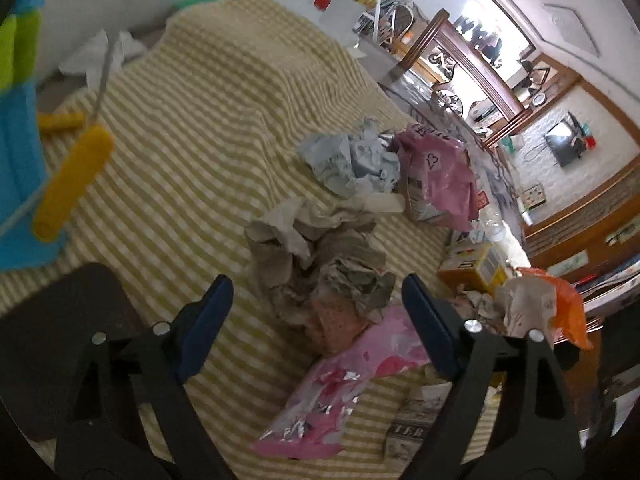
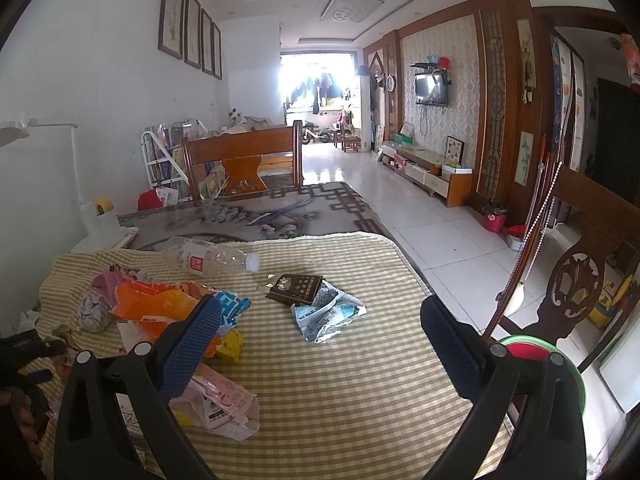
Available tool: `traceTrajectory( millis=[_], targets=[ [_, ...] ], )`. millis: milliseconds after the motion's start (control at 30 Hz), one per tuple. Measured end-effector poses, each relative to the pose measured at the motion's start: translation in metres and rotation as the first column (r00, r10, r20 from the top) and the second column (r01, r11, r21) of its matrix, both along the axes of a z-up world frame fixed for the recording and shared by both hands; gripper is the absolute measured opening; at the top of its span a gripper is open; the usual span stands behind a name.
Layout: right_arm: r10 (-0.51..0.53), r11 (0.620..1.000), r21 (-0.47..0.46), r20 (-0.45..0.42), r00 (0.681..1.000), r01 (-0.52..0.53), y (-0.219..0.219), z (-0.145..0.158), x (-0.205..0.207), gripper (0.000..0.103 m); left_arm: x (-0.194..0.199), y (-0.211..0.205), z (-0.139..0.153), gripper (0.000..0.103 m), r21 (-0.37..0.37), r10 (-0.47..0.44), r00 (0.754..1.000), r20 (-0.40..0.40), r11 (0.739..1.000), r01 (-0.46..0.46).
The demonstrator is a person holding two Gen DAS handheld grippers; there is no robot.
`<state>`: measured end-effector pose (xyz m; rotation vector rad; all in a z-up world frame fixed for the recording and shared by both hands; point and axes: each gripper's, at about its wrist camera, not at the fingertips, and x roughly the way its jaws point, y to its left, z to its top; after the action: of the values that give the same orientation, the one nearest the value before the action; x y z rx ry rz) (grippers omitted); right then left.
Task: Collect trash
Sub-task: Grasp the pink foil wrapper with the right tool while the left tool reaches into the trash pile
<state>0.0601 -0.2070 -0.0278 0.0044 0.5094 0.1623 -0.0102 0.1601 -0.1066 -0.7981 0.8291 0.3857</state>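
Several crumpled papers and wrappers lie on the checked cloth of the table [image 1: 200,128], and we judge the brown paper wad [image 1: 320,264] between our spread left tool [image 1: 316,308] light, soft and springy, best pinched across its bulging middle. Our right tool [image 2: 320,332] is spread too, empty, above the torn foil packet [image 2: 324,312].

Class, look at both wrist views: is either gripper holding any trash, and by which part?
Nothing is held. The left gripper is open above crumpled brown paper; the right gripper is open and empty.
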Motion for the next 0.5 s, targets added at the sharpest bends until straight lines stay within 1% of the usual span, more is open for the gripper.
traceTrajectory(
  millis=[67, 133, 167, 200, 233, 267, 333, 367, 400, 500],
  targets=[
    [0.003, 1.000, 0.005, -0.003, 1.000, -0.003, -0.001, 0.002, 0.001, 0.096, 0.006, -0.001, 0.003, 0.084, 0.009, -0.007, 1.000, 0.019, 1.000, 0.007],
    [0.005, 1.000, 0.005, -0.004, 1.000, -0.005, 0.000, 0.002, 0.001, 0.096, 0.015, -0.004, 0.007, 0.084, 0.046, -0.030, 0.999, 0.024, 0.999, 0.029],
    [0.006, 1.000, 0.006, -0.004, 1.000, -0.006, -0.001, 0.003, 0.002, 0.096, 0.019, -0.007, 0.008, 0.082, 0.065, -0.047, 0.999, 0.017, 0.997, 0.045],
    [0.007, 1.000, 0.006, -0.004, 1.000, -0.007, -0.001, 0.003, 0.002, 0.096, 0.021, -0.009, 0.008, 0.070, 0.083, -0.058, 0.998, 0.006, 0.995, 0.058],
    [0.009, 1.000, 0.007, -0.004, 1.000, -0.009, -0.003, 0.004, 0.002, 0.096, 0.023, -0.011, 0.007, 0.063, 0.097, -0.068, 0.998, -0.008, 0.993, 0.069],
    [0.009, 1.000, 0.009, -0.003, 1.000, -0.009, -0.004, 0.004, 0.001, 0.096, 0.023, -0.011, 0.006, 0.057, 0.094, -0.079, 0.997, -0.013, 0.992, 0.080],
    [0.010, 1.000, 0.015, -0.005, 1.000, -0.010, -0.004, 0.004, 0.002, 0.096, 0.023, -0.016, 0.007, 0.050, 0.080, -0.078, 0.997, 0.003, 0.994, 0.077],
    [0.013, 1.000, 0.019, -0.007, 1.000, -0.013, -0.004, 0.004, 0.002, 0.096, 0.019, -0.016, 0.011, 0.040, 0.074, -0.076, 0.997, 0.027, 0.995, 0.074],
    [0.018, 1.000, 0.022, -0.009, 1.000, -0.018, -0.004, 0.005, 0.002, 0.096, 0.017, -0.016, 0.015, 0.027, 0.079, -0.075, 0.996, 0.043, 0.994, 0.071],
    [0.052, 0.998, 0.018, -0.010, 0.999, -0.052, -0.001, 0.006, 0.000, 0.096, 0.016, -0.021, 0.027, 0.024, 0.105, -0.107, 0.991, 0.081, 0.990, 0.098]
  ],
)
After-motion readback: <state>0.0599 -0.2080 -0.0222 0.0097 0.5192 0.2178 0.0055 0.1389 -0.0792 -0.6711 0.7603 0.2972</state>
